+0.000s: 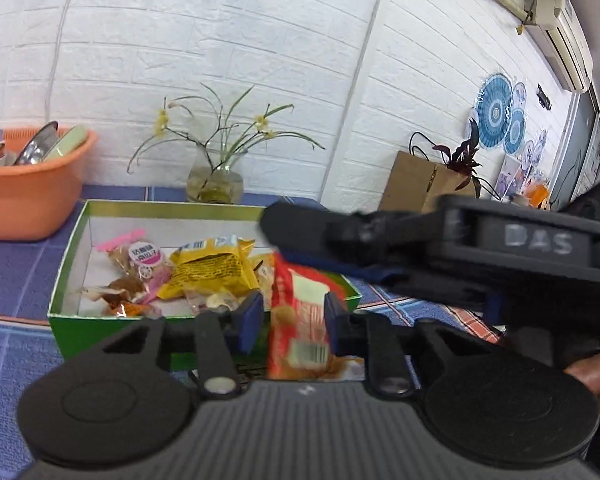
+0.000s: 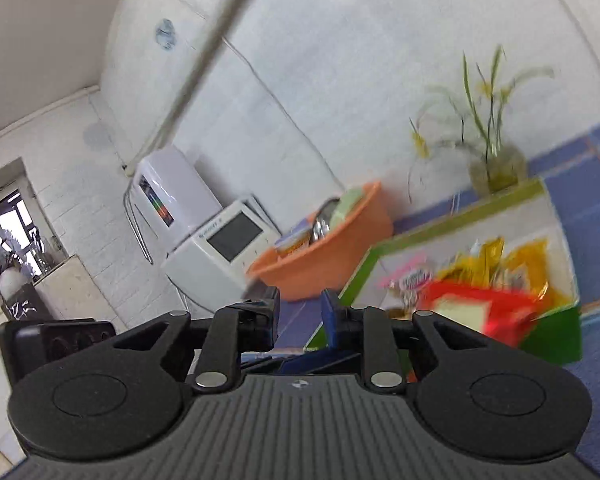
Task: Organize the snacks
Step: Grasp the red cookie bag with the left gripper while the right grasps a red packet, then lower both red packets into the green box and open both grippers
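A green box (image 1: 65, 326) with a white inside holds several wrapped snacks, among them a yellow packet (image 1: 207, 268). A red snack packet (image 1: 300, 316) stands between the fingers of my left gripper (image 1: 293, 316), just in front of the box; the jaws are apart, and only the right pad looks close to it. My right gripper (image 1: 380, 240) crosses the left wrist view from the right, above the packet. In the blurred right wrist view, my right gripper (image 2: 300, 312) is open and empty, and the box (image 2: 556, 332) and red packet (image 2: 480, 312) lie to its right.
An orange basin (image 1: 27, 200) with dishes stands at the left on the blue checked tablecloth (image 1: 11, 264). A glass vase with flowers (image 1: 215, 184) stands behind the box. A brown paper bag (image 1: 416, 184) is at the right. White appliances (image 2: 215, 248) stand by the wall.
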Demonstrator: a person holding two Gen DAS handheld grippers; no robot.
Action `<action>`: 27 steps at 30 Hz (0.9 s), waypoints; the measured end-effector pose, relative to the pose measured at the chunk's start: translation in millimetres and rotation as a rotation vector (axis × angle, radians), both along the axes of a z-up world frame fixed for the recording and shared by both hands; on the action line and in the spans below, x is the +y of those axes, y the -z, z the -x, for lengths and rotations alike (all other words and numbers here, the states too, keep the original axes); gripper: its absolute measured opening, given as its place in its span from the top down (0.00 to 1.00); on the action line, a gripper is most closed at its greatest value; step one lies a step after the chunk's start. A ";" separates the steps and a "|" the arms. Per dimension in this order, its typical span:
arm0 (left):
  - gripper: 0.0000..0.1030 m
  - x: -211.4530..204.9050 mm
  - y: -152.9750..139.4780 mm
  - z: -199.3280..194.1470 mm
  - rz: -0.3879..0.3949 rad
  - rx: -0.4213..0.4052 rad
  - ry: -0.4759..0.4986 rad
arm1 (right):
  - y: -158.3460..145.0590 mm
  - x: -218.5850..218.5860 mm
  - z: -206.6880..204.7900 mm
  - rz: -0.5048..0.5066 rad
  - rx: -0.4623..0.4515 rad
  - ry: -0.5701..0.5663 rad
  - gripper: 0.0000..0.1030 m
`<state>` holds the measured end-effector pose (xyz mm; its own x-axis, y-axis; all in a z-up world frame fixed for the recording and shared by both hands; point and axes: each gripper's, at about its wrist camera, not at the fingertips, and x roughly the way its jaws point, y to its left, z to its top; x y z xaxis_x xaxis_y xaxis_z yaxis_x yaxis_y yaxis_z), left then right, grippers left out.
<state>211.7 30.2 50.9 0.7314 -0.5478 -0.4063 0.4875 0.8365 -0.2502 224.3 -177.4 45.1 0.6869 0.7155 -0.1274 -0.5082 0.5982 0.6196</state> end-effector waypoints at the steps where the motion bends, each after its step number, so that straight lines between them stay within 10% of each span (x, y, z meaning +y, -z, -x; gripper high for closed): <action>1: 0.80 1.8 4.0 -4.7 -0.009 0.023 -0.007 | 3.6 2.0 -4.7 -0.002 0.011 0.003 0.60; 5: 0.78 13.1 13.9 -19.1 0.013 0.110 -0.003 | 11.5 -16.0 10.6 -0.019 -0.027 0.100 0.47; 6: 0.63 14.9 15.4 -21.4 0.026 0.139 0.016 | 13.6 -24.9 15.6 -0.025 -0.033 0.121 0.39; 8: 0.56 12.7 16.5 -19.0 0.035 0.125 0.045 | 21.0 -43.9 24.7 -0.028 -0.016 0.174 0.00; 18: 0.12 -21.2 39.2 -29.1 -0.066 0.088 0.026 | 92.4 -94.5 4.8 -0.171 0.373 0.350 0.00; 23: 0.13 -30.0 57.7 -52.4 0.032 0.203 0.091 | 109.4 -83.1 -20.3 -0.279 0.383 0.272 0.00; 27: 0.46 -26.7 59.7 -51.1 0.067 0.239 0.111 | 88.2 -65.8 -9.6 -0.129 0.233 0.180 0.11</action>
<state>262.8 3.5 -8.8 0.5530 -0.6507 -0.5204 0.4961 0.7590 -0.4218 233.9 -243.2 -43.1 0.7670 0.6054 -0.2127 -0.2365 0.5748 0.7834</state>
